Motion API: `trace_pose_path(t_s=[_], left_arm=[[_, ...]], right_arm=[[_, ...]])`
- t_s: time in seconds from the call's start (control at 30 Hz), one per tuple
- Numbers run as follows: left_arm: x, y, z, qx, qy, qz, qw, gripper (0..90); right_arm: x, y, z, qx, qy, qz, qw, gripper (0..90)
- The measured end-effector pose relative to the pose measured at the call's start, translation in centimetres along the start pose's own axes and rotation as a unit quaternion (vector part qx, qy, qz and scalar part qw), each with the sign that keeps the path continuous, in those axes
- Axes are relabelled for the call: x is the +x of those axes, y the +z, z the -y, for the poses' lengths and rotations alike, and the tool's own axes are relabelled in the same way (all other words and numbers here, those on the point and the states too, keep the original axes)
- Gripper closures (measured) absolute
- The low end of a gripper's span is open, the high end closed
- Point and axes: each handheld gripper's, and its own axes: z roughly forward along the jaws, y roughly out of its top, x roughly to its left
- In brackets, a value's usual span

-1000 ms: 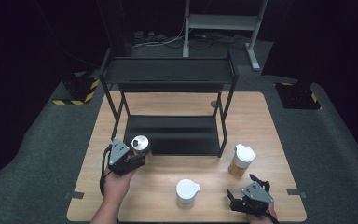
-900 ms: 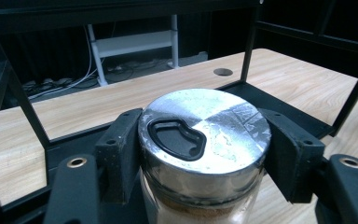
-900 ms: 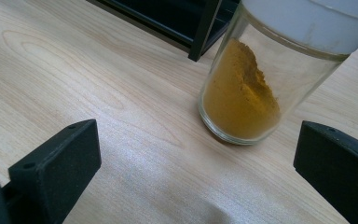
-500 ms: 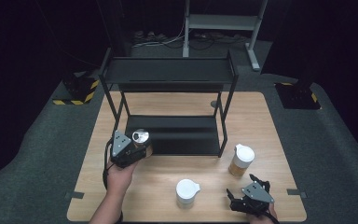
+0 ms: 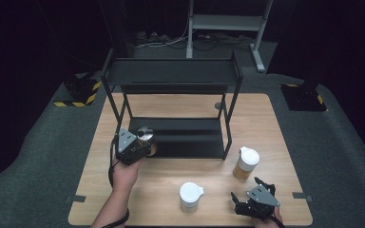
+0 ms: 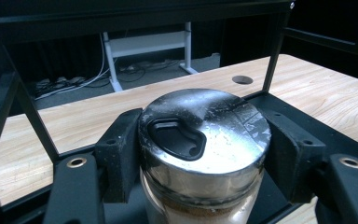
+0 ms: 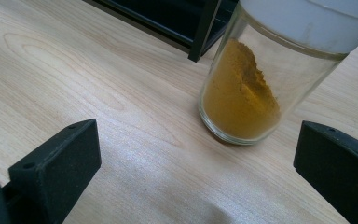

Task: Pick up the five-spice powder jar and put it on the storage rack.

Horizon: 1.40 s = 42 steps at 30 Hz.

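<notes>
My left gripper [image 5: 141,144] is shut on a glass spice jar with a shiny metal lid [image 5: 145,134], held upright at the front left corner of the black two-tier rack [image 5: 171,76]. In the left gripper view both jaws press the jar [image 6: 205,135] just below its lid, above the edge of the lower shelf [image 6: 303,126]. My right gripper [image 5: 252,194] rests open near the table's front right edge. In the right gripper view a white-lidded jar of orange powder [image 7: 256,79] stands ahead, beyond the open jaws and apart from them.
The orange-powder jar [image 5: 246,163] stands by the rack's front right leg. Another white-lidded jar [image 5: 190,195] stands at the table's front middle. The rack's lower shelf [image 5: 185,137] is bare. A small round hole [image 5: 217,105] lies in the tabletop behind the rack.
My left gripper has carried the metal-lidded jar forward and slightly right, up to the rack's lower shelf edge. The right gripper has stayed put.
</notes>
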Motion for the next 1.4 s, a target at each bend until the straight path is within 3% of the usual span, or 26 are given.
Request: trace_pose_path(t_s=[0.4, 0.63, 1.4], left_arm=[[0.2, 1.8, 0.0, 0.013, -0.001, -0.011, 0.9999, 35.0], [0.6, 3.0, -0.1, 0.019, -0.013, -0.018, 0.9996, 34.9], [0.8, 4.4, 0.5, 0.039, -0.021, -0.032, 0.9985, 34.9]], right_arm=[[-0.1, 0.0, 0.0, 0.001, 0.0, -0.002, 1.0, 0.0], [-0.1, 0.0, 0.0, 0.0, 0.002, -0.002, 1.0, 0.0], [-0.3, 0.0, 0.1, -0.002, 0.005, -0.004, 1.0, 0.0]])
